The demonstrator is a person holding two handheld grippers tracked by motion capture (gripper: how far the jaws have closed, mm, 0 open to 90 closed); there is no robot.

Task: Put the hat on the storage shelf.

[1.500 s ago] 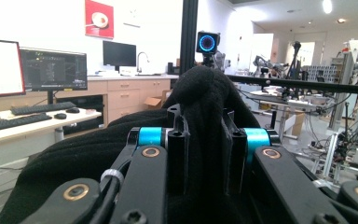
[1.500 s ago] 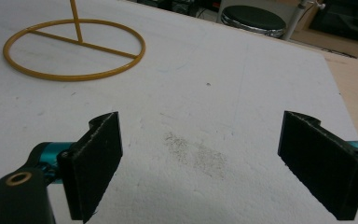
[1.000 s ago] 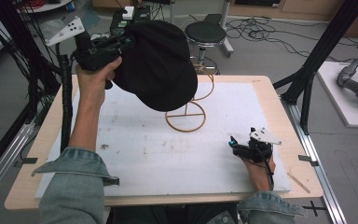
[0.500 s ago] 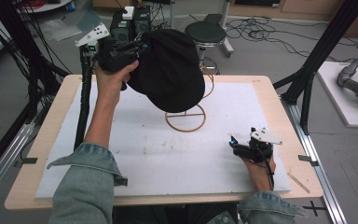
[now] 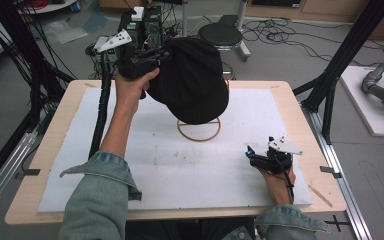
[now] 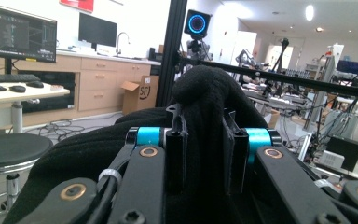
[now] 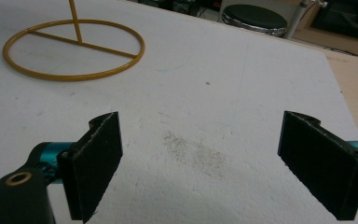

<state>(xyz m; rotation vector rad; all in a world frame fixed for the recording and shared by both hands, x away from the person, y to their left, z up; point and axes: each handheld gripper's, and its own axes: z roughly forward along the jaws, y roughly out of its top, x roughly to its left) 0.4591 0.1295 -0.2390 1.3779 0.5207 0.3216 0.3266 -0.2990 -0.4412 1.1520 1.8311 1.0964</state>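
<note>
A black cap (image 5: pixel 195 80) hangs over the yellow wire stand (image 5: pixel 198 131) and hides the stand's post; the ring base still shows on the mat. My left gripper (image 5: pixel 161 54) holds the cap at its far-left edge, raised above the table. In the left gripper view, its jaws (image 6: pixel 204 122) are shut on a fold of the cap's black fabric (image 6: pixel 205 86). My right gripper (image 5: pixel 252 155) rests low on the mat at the near right, pointing left. It stands open (image 7: pixel 203 126) with nothing between its pads, and the stand's ring (image 7: pixel 81 44) lies ahead of it to the left.
A white foam mat (image 5: pixel 130 165) covers the wooden table (image 5: pixel 30 210). Black frame posts (image 5: pixel 330 85) rise at the table's right and left sides. A round stool (image 5: pixel 221 35) stands beyond the far edge. A thin wooden stick (image 5: pixel 320 195) lies near the front right corner.
My left hand has carried the cap rightward and a little down, so it now sits over the stand's post. The right gripper has not moved.
</note>
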